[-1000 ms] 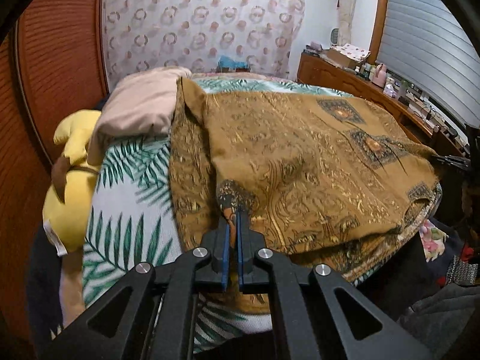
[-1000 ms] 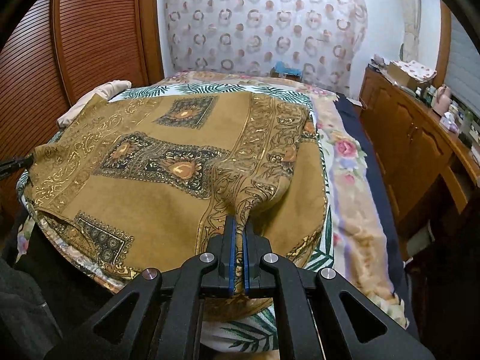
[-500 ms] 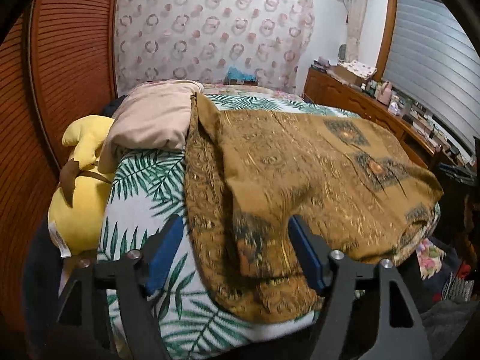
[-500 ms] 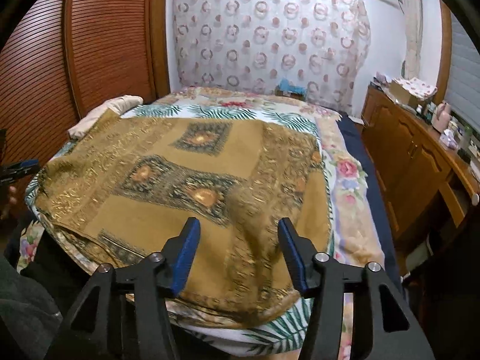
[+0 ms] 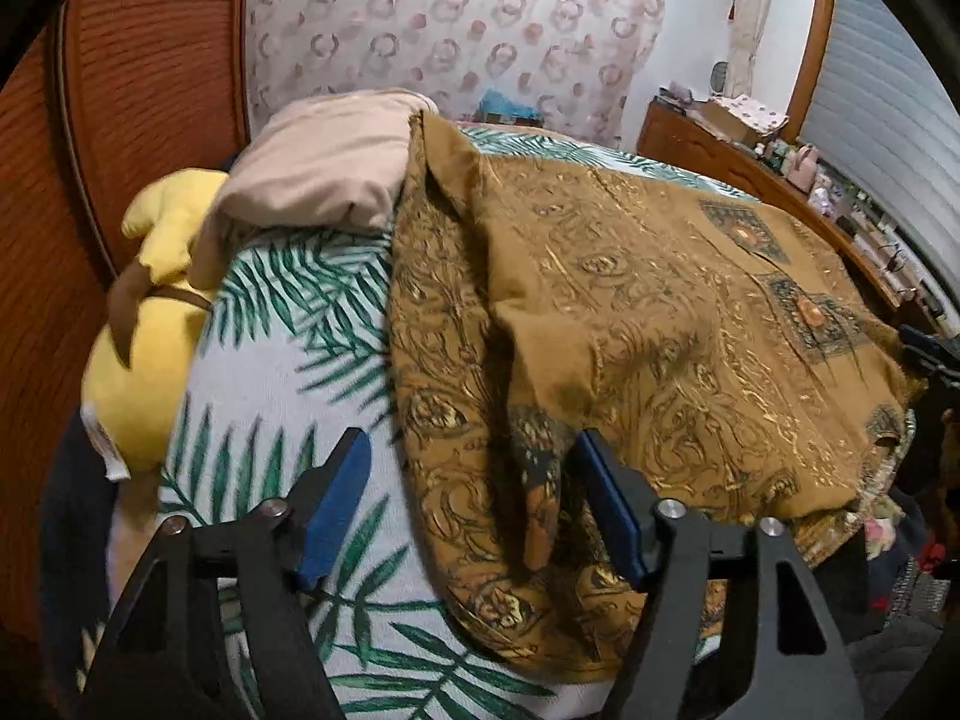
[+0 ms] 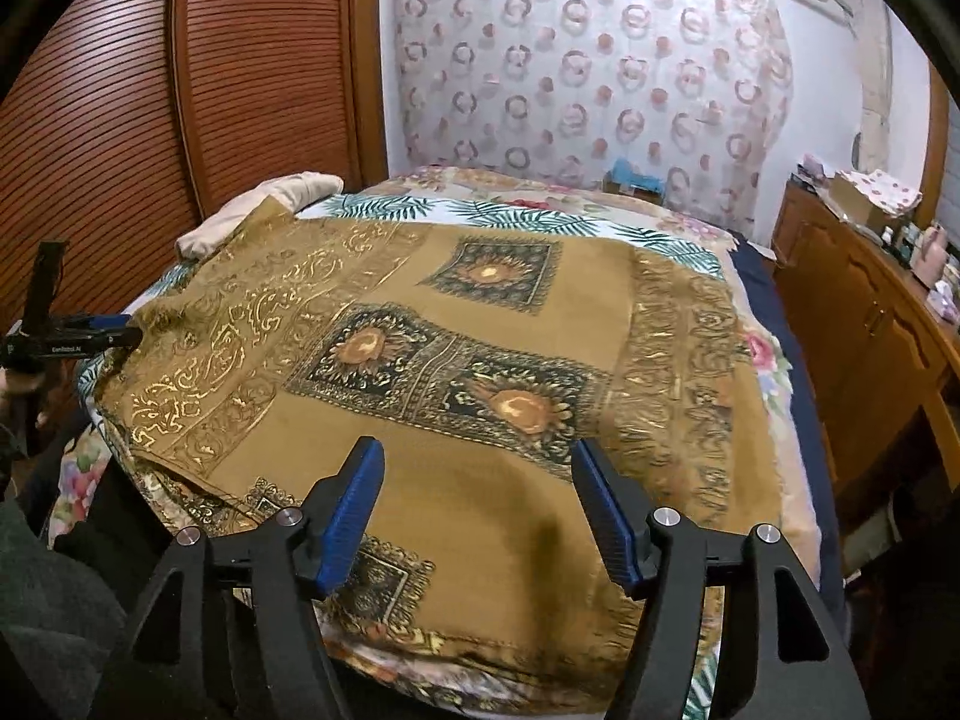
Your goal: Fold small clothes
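A mustard-brown patterned cloth with gold print and dark medallions (image 6: 456, 360) lies folded across the near end of the bed; it also shows in the left wrist view (image 5: 630, 330). My left gripper (image 5: 474, 504) is open and empty, its blue pads either side of a rumpled cloth corner (image 5: 534, 468) at the cloth's left edge. My right gripper (image 6: 480, 504) is open and empty just above the cloth's near right part. The left gripper also shows at the left edge of the right wrist view (image 6: 78, 336).
The bed has a palm-leaf sheet (image 5: 270, 372) and a floral cover (image 6: 762, 360). A beige pillow (image 5: 324, 162) and a yellow plush toy (image 5: 150, 324) lie at the left. A slatted wardrobe (image 6: 150, 120) stands left, a wooden dresser (image 6: 870, 312) right.
Both grippers were shut on pinched cloth one second ago; both opened, let the cloth drop flat, and have drawn back slightly.
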A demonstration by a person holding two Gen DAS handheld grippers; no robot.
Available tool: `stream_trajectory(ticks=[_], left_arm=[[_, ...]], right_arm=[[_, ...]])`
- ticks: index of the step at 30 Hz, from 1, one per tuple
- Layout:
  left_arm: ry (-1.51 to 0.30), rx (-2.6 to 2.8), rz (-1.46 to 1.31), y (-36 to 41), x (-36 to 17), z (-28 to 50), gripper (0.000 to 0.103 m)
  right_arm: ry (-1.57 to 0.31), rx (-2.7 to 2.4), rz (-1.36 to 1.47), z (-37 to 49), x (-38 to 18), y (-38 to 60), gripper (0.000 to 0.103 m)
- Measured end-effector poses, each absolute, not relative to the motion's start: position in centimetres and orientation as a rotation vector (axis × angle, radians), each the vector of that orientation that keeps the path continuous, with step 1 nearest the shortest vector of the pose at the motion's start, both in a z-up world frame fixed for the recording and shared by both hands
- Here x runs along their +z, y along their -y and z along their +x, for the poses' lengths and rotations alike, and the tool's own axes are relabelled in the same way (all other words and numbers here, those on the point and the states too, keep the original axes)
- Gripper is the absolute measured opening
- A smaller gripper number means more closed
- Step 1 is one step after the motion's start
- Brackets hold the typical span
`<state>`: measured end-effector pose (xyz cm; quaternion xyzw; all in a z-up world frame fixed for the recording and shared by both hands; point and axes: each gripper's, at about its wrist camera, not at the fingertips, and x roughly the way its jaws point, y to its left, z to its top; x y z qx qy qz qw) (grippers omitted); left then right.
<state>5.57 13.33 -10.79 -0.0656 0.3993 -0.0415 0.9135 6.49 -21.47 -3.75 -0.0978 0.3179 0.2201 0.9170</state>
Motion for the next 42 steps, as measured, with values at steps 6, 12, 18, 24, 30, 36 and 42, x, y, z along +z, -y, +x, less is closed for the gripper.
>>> stream_trajectory(ticks=[6, 12, 18, 24, 30, 36, 42], left_arm=[[-0.813, -0.126, -0.108, -12.5, -10.9, 5.3, 0.030], [-0.768, -0.168, -0.092, -11.5, -9.3, 4.7, 0.007], [-0.690, -0.224, -0.071, -10.0, -5.3, 4.9, 0.007], [-0.647, -0.277, -0.064, -8.2, -3.5, 5.3, 0.007], [-0.627, -0.347, -0.057, -5.9, -2.1, 6.3, 0.007], [-0.592, -0.415, -0.042, -2.7, 0.1, 7.8, 0.007], [-0.553, -0.513, -0.001, 2.2, 3.0, 10.1, 0.007]], right_arm=[[-0.673, 0.460, -0.189, 7.7, -4.3, 21.0, 0.067], [-0.703, 0.458, -0.182, 9.1, -5.1, 21.3, 0.067], [-0.712, 0.484, -0.129, 9.6, -5.2, 21.9, 0.067], [-0.727, 0.440, -0.132, 9.6, -5.9, 22.3, 0.067], [-0.749, 0.424, -0.111, 10.0, -6.5, 23.3, 0.067], [-0.743, 0.431, -0.102, 9.6, -6.3, 23.7, 0.067], [-0.733, 0.440, -0.075, 9.3, -6.3, 24.5, 0.067]])
